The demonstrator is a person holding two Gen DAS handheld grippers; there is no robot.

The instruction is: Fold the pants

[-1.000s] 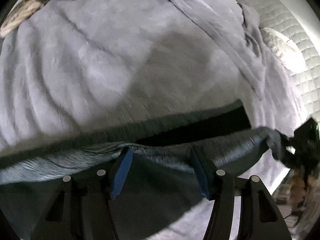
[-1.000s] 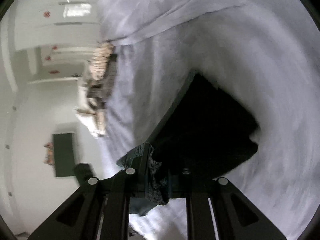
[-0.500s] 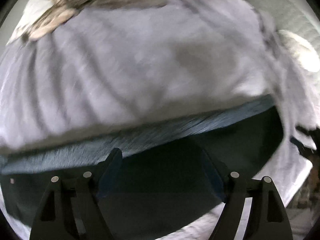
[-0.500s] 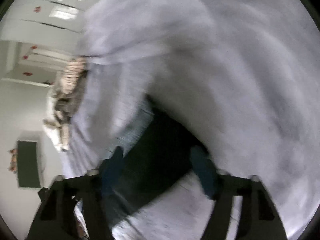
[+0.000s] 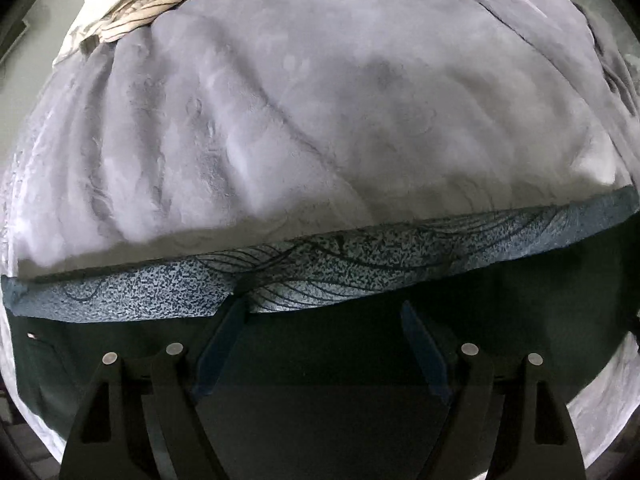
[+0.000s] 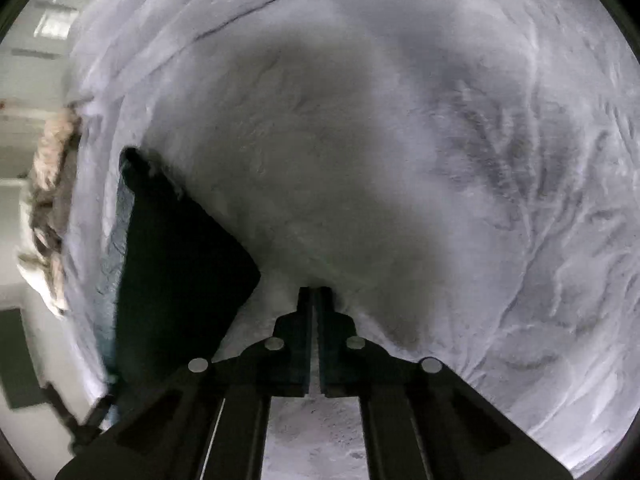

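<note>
Pants point(image 5: 320, 360) dropped flat on blanket point(image 5: 320, 120), under open left hand-held gripper point(image 5: 324, 312).

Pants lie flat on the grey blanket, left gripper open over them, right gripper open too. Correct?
Not quite: the right gripper is shut with nothing in it, over the grey blanket beside the pants, as the right wrist view shows. The left gripper is open.
</note>
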